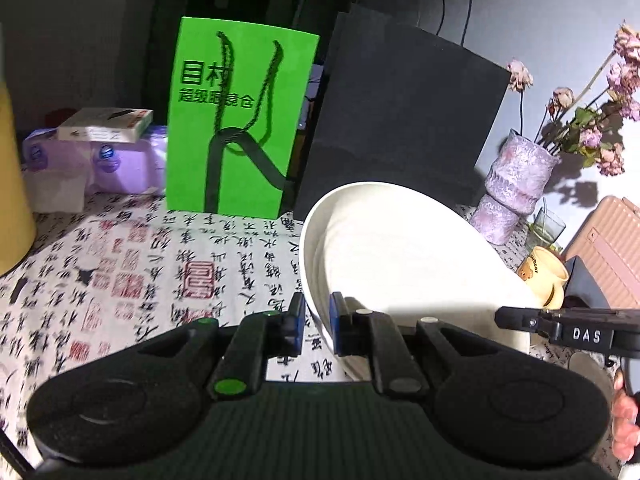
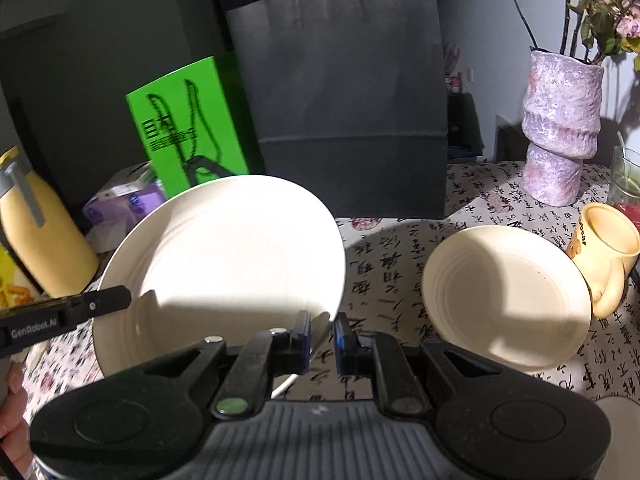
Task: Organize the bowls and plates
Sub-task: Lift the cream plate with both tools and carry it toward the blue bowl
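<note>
Pinched nearly closed with the left gripper [image 1: 316,320] on the near rim of the large white plate [image 1: 400,248], one blue pad on each side of the edge. Gripped the same way with the right gripper [image 2: 322,332] on the opposite side of that rim, fingers narrow, thin edge between the pads. Held off the calligraphy-print tablecloth [image 1: 160,264] between the two tools, with a shadow on the cloth just behind.

Tilted, with the hollow face turned up and toward the cameras, the far rim higher than the gripped near rim. Round, so with no long axis of its own. Seen in the left wrist view as an oval slanting from upper left to lower right. Seen fuller and rounder in the right wrist view.

Just beyond, to the right: a smaller cream bowl [image 2: 508,292] flat on the cloth, mouth up, apart from the plate. Close beside it, a cream mug [image 2: 608,252], leaning with its handle down and toward the camera. Whether touching the bowl, cannot tell.

Farther back: a mottled purple vase [image 2: 560,128] of dried pink flowers, upright. At the rear of the table, a tall black paper bag [image 2: 344,112] and, to its left, a bright green bag [image 1: 240,120], both standing. Far left, purple tissue packs [image 1: 120,164] and a yellow jug [image 2: 44,240].
</note>
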`<state>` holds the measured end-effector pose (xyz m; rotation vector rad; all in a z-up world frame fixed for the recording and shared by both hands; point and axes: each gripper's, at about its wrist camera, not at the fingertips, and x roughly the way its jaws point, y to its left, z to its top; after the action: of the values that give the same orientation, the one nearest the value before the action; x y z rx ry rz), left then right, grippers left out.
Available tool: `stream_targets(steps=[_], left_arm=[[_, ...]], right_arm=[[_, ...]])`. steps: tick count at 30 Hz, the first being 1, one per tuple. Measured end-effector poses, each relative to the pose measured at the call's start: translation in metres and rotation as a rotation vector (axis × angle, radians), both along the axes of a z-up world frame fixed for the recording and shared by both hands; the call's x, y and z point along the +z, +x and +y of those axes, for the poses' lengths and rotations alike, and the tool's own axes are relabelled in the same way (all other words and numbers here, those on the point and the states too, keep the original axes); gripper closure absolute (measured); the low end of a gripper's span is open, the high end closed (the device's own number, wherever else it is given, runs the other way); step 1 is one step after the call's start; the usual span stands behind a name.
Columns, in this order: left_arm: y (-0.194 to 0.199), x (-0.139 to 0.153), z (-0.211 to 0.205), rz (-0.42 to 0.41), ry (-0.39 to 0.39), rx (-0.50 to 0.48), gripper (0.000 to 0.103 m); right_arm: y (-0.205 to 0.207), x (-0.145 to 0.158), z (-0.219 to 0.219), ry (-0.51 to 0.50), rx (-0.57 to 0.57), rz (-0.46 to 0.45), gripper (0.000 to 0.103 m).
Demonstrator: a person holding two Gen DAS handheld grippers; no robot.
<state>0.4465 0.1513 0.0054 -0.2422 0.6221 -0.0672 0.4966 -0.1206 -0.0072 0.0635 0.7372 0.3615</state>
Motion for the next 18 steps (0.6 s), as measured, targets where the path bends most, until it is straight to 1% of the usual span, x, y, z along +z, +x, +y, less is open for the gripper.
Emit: stream_targets(steps=[3,8,14,18], left_arm=[[-0.016,0.007,-0.005,-0.027,0.03,0.011,0.091],[-0.04,0.018,-0.012,-0.046,0.05,0.027,0.091],[-0.062,0.024,-0.023,-0.043,0.083,0.043,0.091],[-0.076,0.027,-0.026,-0.042,0.085,0.053,0.091]], right_arm=[[-0.015,0.006,-0.002,0.007,0.014,-0.02,0.091],[-0.036,0.016,-0.007,0.023,0.022,-0.044,0.091],[-0.056,0.022,-0.016,0.05,0.032,-0.055,0.091],[-0.069,0.024,-0.02,0.057,0.043,-0.064,0.091]])
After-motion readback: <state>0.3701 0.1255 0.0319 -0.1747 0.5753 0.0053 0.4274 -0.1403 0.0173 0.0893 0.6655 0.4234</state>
